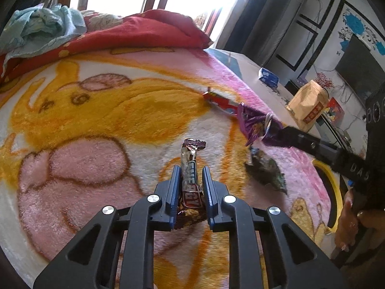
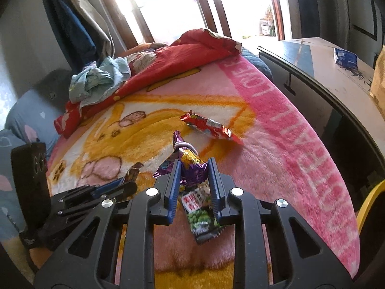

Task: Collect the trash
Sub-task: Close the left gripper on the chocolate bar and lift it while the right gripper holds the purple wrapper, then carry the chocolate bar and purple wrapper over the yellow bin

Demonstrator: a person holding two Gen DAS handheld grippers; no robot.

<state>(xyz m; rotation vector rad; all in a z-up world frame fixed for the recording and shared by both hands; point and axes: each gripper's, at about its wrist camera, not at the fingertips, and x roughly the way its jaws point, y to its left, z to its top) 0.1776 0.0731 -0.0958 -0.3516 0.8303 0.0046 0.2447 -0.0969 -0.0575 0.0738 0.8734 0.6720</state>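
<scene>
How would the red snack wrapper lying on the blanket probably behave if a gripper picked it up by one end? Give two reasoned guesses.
The red snack wrapper looks thin, creased and flattened, so it is probably very light and would likely droop from one end. Its glossy film may slip between the pads. On the fluffy blanket it would probably snag or crumple, not slide, if pushed.

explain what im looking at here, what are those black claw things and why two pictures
Each black claw is a hand-held gripper with two blue-padded fingers; a person carries one in each hand. A camera on each looks forward along its fingers, so you get two views of one bed.

In the left camera's picture, the left gripper pinches a silver and brown snack bar wrapper. In the right camera's picture, the right gripper holds a purple wrapper, and a green packet sits low between its fingers.

A red wrapper lies loose on the pink and yellow blanket. Crumpled clothes sit on a red quilt behind.
</scene>
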